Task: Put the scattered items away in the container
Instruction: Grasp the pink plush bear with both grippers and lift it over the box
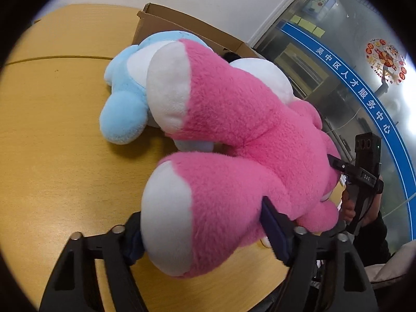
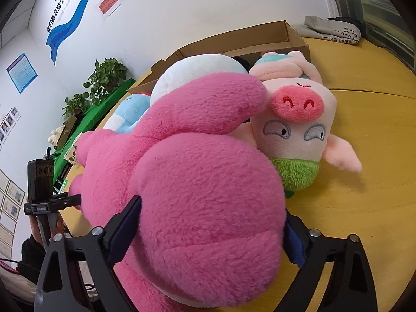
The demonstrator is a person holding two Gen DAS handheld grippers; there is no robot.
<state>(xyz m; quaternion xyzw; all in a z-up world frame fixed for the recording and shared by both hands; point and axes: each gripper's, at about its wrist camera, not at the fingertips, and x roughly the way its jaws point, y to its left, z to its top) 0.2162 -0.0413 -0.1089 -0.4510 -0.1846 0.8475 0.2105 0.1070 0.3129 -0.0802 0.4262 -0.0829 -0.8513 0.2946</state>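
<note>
A big pink plush toy (image 1: 247,130) with white foot soles lies on the yellow wooden table (image 1: 52,156). My left gripper (image 1: 202,223) is shut on one of its legs, a pad pressing into the fur on each side. My right gripper (image 2: 210,221) is shut on the bulky other end of the pink plush toy (image 2: 195,182), which fills the whole gap between the pads. A light blue plush (image 1: 124,104) lies behind it, and a pig plush (image 2: 299,130) lies upside down beside it. The open cardboard box (image 2: 247,41) stands just beyond the toys.
A white plush part (image 2: 197,70) shows behind the pink toy, near the box. A grey bag (image 2: 332,31) lies at the table's far corner. Potted plants (image 2: 104,78) stand on a green surface by the wall. A glass partition (image 1: 338,78) runs along one side.
</note>
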